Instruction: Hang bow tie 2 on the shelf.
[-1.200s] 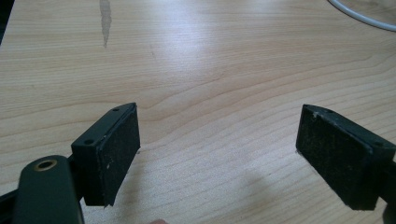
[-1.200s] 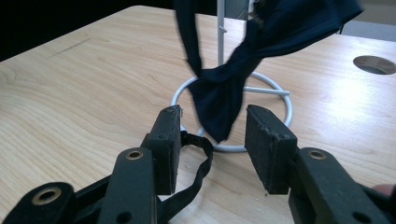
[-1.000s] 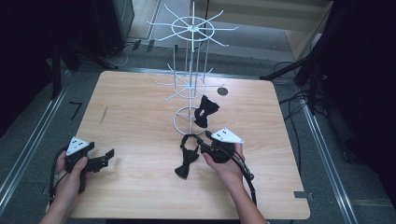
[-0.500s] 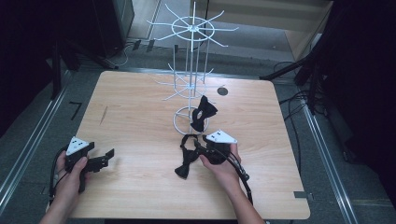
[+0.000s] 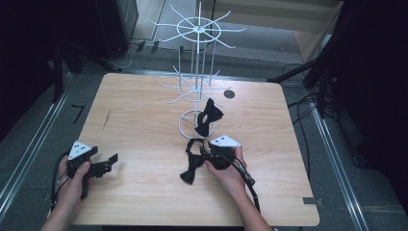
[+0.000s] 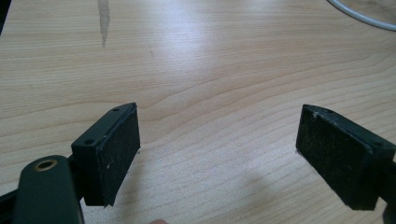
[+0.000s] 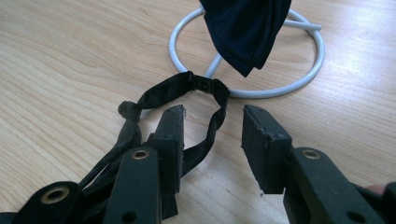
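On the counter [image 5: 144,125], one bow tie [image 5: 208,117] already hangs on the white wire rack [image 5: 197,72]. The second bow tie [image 5: 192,166] lies flat, its strap loop between the right gripper's [image 7: 212,140] released fingers, ungrasped. Left gripper [image 6: 217,154] idles, released.

**Count of things on the table**

Two black bow ties: one [image 5: 191,166] lies flat on the wood, one [image 5: 208,117] hangs low on the rack. One white wire rack [image 5: 197,72]. One wooden table [image 5: 144,120]. Two grippers: the left [image 5: 111,161] and the right [image 5: 204,155]. One dark round mark [image 5: 229,94] on the tabletop.
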### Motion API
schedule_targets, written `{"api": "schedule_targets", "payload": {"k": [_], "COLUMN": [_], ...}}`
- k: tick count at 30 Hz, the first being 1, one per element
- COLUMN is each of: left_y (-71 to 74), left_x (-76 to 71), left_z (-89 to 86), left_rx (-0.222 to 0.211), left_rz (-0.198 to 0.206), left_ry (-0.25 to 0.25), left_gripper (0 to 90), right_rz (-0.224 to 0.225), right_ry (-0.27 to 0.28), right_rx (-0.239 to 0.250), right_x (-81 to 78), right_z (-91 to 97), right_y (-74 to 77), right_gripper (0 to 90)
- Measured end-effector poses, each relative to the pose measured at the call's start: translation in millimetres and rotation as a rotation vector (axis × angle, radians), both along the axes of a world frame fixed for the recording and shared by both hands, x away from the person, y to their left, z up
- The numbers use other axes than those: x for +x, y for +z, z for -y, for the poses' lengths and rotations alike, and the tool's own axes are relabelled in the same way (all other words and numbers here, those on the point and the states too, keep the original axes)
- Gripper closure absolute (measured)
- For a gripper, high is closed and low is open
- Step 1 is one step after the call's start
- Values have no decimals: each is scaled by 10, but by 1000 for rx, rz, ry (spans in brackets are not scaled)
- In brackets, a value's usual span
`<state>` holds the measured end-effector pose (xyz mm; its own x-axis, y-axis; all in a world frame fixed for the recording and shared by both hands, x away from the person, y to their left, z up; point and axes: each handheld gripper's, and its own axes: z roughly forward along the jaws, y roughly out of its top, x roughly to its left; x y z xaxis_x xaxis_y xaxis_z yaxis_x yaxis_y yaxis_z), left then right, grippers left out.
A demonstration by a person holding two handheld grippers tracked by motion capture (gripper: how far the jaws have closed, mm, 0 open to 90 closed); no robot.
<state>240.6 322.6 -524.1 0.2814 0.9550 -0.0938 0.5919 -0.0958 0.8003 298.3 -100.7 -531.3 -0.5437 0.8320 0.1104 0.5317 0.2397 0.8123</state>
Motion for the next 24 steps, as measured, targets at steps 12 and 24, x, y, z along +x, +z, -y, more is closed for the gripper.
{"api": "schedule_targets", "payload": {"k": [12,24], "left_y": [0,1], "left_x": [5,3], "left_z": [-1,0], "left_rx": [0,1], "left_rz": [0,0], "left_ry": [-1,-2], "left_gripper": [143,143], "right_rz": [-34,-53], "right_ry": [-21,-22], "right_rx": [-35,-81], "right_x": [14,19], "right_z": [-34,-85], "right_y": [-38,-81], "right_gripper": [682,869]}}
